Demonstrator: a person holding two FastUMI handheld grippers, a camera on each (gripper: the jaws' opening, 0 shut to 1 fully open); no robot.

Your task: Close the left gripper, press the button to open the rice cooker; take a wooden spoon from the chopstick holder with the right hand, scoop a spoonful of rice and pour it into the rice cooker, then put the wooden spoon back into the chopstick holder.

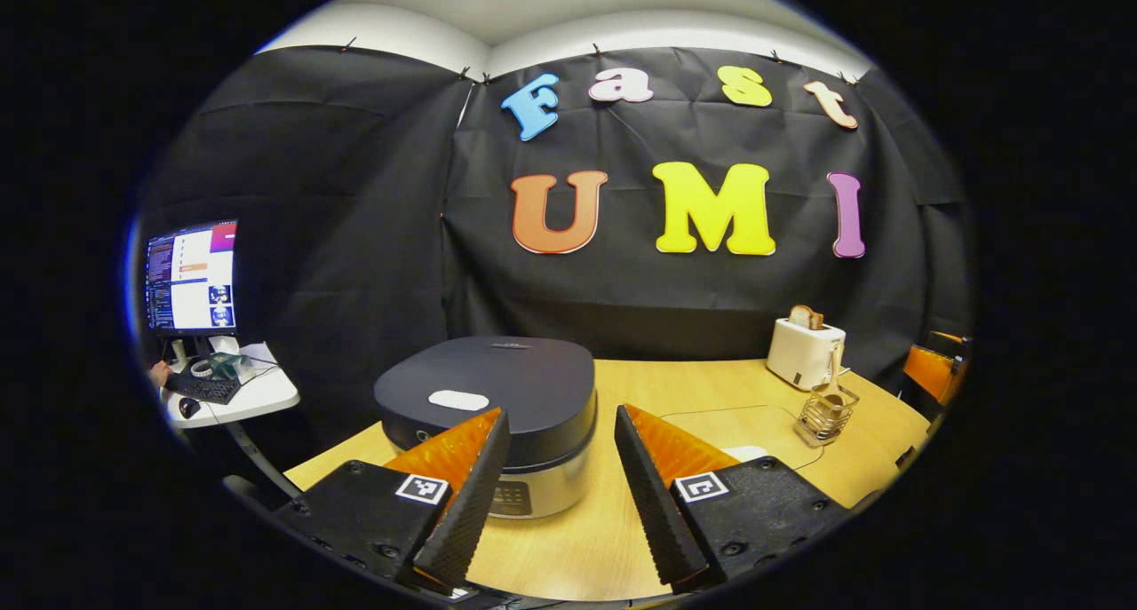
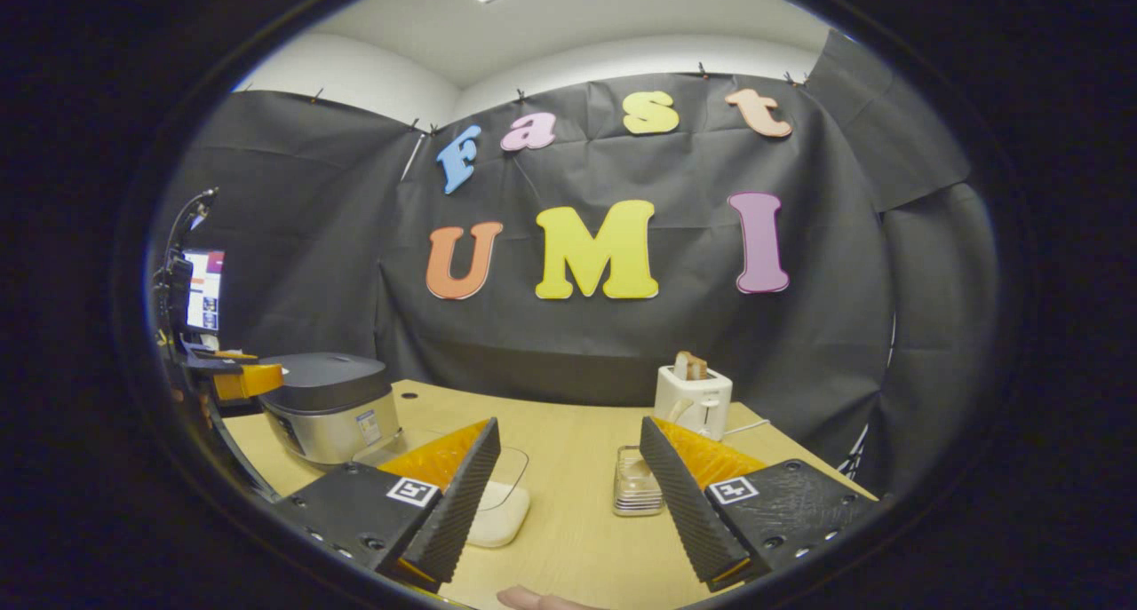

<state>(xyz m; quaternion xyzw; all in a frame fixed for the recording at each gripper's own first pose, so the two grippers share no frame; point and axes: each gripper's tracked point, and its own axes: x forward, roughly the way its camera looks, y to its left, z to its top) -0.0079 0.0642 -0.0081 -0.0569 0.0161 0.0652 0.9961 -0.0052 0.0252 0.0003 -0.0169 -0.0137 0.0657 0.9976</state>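
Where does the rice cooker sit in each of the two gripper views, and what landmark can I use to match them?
Left gripper view: the rice cooker sits lower centre on the table, lid shut, just beyond the left gripper's open fingers.
Right gripper view: the rice cooker stands at the left edge, far from the right gripper.
Shared landmark: the white toaster against the back wall.

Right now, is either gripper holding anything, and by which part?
Nothing is held. The left gripper is open in front of the closed rice cooker; the right gripper is open above the table.
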